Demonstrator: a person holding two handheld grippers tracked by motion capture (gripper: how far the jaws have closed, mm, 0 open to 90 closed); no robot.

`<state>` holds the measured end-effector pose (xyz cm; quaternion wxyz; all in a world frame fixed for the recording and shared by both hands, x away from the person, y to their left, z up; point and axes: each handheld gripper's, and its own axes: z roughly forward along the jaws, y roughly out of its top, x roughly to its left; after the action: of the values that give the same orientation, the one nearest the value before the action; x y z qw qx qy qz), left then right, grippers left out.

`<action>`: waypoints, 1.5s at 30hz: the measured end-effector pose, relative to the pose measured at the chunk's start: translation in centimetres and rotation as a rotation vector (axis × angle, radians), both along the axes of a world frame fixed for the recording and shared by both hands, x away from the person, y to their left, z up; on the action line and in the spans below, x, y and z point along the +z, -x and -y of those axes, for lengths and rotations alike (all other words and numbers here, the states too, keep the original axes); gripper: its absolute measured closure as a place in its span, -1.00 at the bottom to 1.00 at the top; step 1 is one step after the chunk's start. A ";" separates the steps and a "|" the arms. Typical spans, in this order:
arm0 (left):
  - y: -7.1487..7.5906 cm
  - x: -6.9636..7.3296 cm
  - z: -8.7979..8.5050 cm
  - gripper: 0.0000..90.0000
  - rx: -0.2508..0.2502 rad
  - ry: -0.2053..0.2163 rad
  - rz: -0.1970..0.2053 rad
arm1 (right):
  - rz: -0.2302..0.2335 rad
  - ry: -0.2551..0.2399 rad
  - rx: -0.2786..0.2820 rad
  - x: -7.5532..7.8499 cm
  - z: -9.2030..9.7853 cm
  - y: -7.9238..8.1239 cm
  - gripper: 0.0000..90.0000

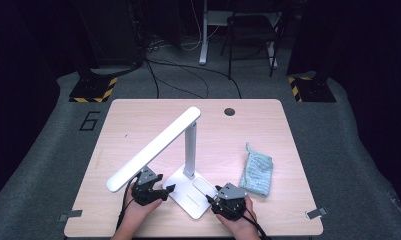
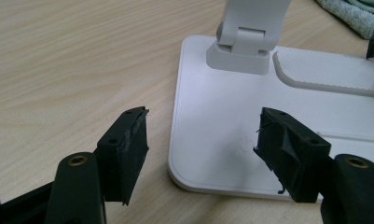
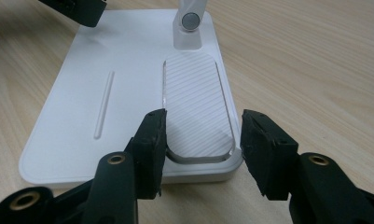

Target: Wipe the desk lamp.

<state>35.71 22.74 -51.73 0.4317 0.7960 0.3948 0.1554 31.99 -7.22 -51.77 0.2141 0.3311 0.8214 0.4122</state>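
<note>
White lamp base (image 1: 188,192) between left tool (image 1: 164,191) and right tool (image 1: 214,200), both apart; teal cloth (image 1: 257,174) near right.

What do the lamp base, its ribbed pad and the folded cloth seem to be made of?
Lamp base: probably moulded white plastic, satin, with a soft sheen and rounded corners. Ribbed pad: looks like rubber or textured plastic, with fine diagonal ridges. Cloth: pale blue-green towelling or microfibre, with a fuzzy nap in the left gripper view.

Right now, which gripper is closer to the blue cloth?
Right. The right gripper sits at the lamp base, just left of the blue cloth. The left gripper is across the base, farther away.
</note>
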 end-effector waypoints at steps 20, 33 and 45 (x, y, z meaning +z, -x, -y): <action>2.3 -0.6 1.3 -0.25 -0.083 -0.032 -0.023 | -0.019 -0.023 -0.185 0.0 1.2 -4.6 0.02; 2.4 -1.0 2.7 -0.25 -0.119 -0.063 -0.027 | -0.144 -0.156 -0.199 -0.1 2.6 -4.8 0.45; 3.2 -0.9 1.9 -0.16 -0.100 -0.067 -0.026 | -0.199 -0.220 -0.126 -0.7 2.0 -6.7 0.11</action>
<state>32.49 20.80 -52.65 0.4070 0.8307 0.3545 0.1362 38.73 -9.21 -52.46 0.1195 0.4425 0.7662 0.4505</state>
